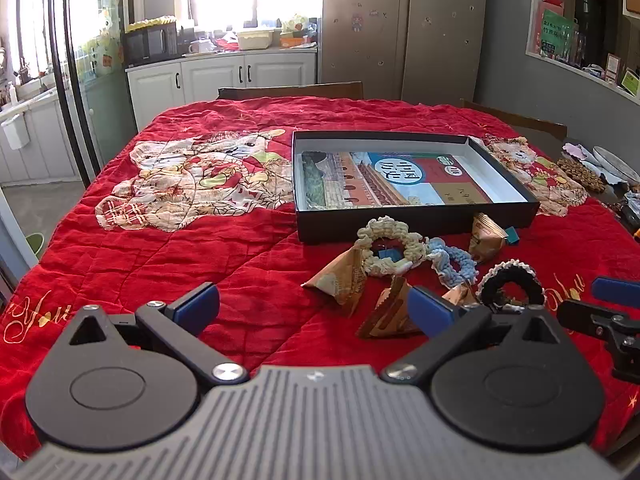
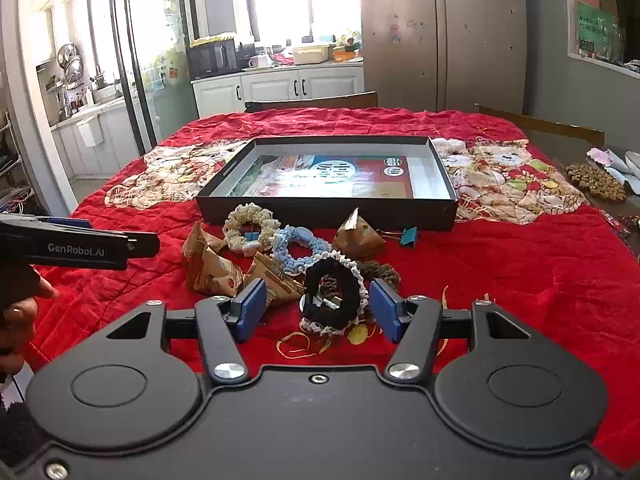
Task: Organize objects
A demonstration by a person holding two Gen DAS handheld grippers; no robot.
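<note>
The right fingers (image 2: 318, 312) stood about half open around the black scrunchie (image 2: 332, 300), one blue pad on either side of it; neither pad looked pressed against the fabric, so nothing was held yet. The left fingers (image 1: 316, 310) were spread as wide as they go and empty, over bare red cloth, with the paper packets (image 1: 340, 284) just ahead of the right-hand pad.

By my reading, the step in hand was the first pick: the right fingers lined up on the black scrunchie, ready to close. The next move called for squeezing on the soft ring without catching the packet (image 2: 276, 280) that lay just beside its left edge, then lifting it clear and carrying it over the near wall of the box (image 2: 328, 212).

Beyond the black scrunchie lay the rest of the pile, all on the cloth in front of the box: a blue scrunchie (image 2: 298, 248) touching it, a cream scrunchie (image 2: 250, 226) behind that, several folded packets, and a blue clip (image 2: 408, 236) near the box wall. The box itself stood open on the counter (image 2: 520, 272) with only a printed sheet or book (image 2: 332, 176) flat on its bottom, so none of the loose things had gone in.

Both tools pointed forward and tilted down toward the pile. The left one showed at the left edge of the right view, gripped by a hand (image 2: 20, 312), level with the packets and well off to their side.
</note>
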